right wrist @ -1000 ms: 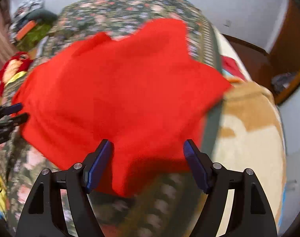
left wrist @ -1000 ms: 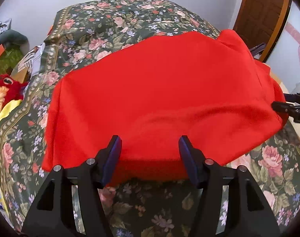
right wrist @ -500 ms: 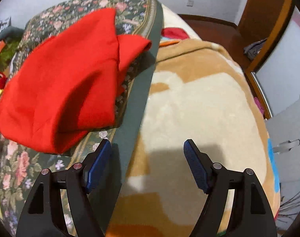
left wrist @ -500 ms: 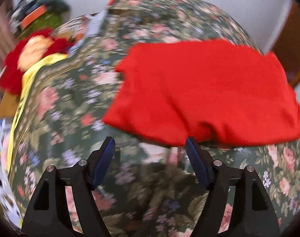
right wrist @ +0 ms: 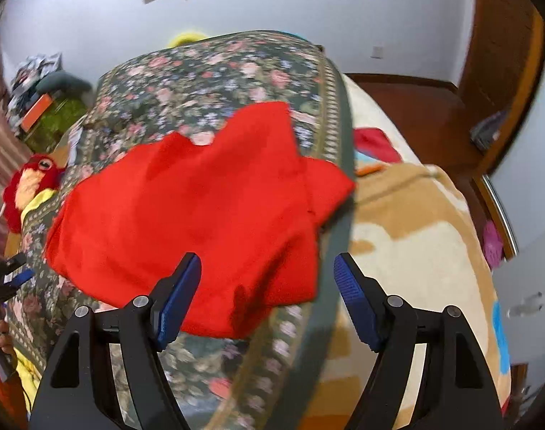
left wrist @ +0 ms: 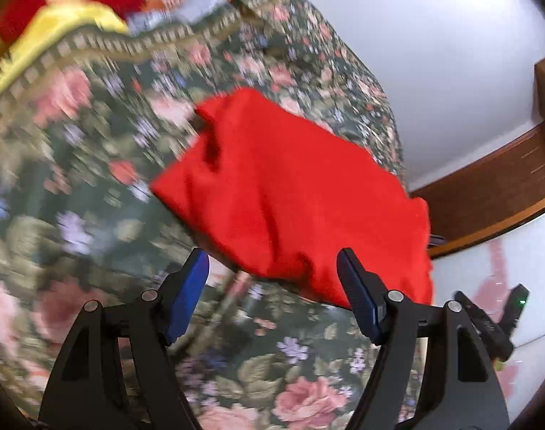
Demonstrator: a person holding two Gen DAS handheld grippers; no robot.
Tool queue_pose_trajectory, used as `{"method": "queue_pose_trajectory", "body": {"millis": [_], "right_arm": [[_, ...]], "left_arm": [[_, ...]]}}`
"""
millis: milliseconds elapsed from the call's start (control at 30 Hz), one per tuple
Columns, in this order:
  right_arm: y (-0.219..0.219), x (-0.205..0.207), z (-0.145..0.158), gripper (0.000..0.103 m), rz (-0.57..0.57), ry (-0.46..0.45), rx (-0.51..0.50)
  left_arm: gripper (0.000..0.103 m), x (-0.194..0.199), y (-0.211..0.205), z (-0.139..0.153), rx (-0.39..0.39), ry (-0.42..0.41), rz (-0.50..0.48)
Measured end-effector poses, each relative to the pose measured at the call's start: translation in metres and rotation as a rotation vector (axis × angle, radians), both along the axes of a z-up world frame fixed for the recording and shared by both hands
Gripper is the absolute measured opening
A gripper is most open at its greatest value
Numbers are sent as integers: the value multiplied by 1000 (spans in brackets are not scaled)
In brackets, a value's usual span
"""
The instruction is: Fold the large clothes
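The red garment (right wrist: 200,215) lies folded on the floral bedspread (right wrist: 215,71) of the bed, just beyond both your tools. Your right tool (right wrist: 267,294) gapes wide and empty at its near edge; your left tool (left wrist: 272,286) gapes wide too, off its near left corner. A tan blanket (right wrist: 416,251) lies to the right.

one red garment (right wrist: 200,215), one floral bedspread (right wrist: 208,71), one tan blanket (right wrist: 416,251), one red plush toy (right wrist: 28,182), two grippers
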State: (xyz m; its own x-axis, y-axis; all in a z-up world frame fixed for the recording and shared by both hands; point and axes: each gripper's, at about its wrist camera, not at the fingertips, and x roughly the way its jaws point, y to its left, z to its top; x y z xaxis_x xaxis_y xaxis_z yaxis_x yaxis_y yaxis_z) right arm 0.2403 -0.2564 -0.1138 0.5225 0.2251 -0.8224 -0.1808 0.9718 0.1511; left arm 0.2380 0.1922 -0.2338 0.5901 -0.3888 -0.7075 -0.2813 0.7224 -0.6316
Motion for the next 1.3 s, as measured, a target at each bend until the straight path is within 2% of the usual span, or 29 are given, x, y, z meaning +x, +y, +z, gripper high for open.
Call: {"method": "queue_pose_trajectory", "body": {"millis": [67,133,267,300,333,433,533,767,833,900,967,1067,1300], "right_arm": [[13,6,-4,74,25,4,-4],[23,9,-7,74,43,12,2],[40,19,-18,74,72,43,12],[44,20,-19,74,77,49,13],[48,22,-21,74,84,55,14],[57,27,-24,74,107,58,7],[63,32,-26,74,114,57,-6],[73,34,-25,74,136,55,-30],[77,33,-24,74,142,50,-43],[80,32,-22,74,151,51,-46],[84,30,-18,74,160,48,-52],[93,27,-11,74,181,32,-65],[129,19,4,74,263,-9,-119]], "left_arm": [[73,7,-1,-18,-95,19,13],[73,12,-1,-30,-134,31,32],[70,25,5,-48,-100,62,74],[65,29,7,-51,-92,57,85],[65,33,10,-54,-89,49,91],[65,44,15,-58,-98,16,103],[65,58,12,-59,-71,-9,100],[63,91,9,-67,-52,-22,138],[50,98,10,-69,-67,-24,145],[27,102,15,-74,-86,-1,161],[13,102,22,-78,-111,14,192],[5,95,29,-65,-92,-7,210],[4,72,35,2,-26,-151,214]]}}
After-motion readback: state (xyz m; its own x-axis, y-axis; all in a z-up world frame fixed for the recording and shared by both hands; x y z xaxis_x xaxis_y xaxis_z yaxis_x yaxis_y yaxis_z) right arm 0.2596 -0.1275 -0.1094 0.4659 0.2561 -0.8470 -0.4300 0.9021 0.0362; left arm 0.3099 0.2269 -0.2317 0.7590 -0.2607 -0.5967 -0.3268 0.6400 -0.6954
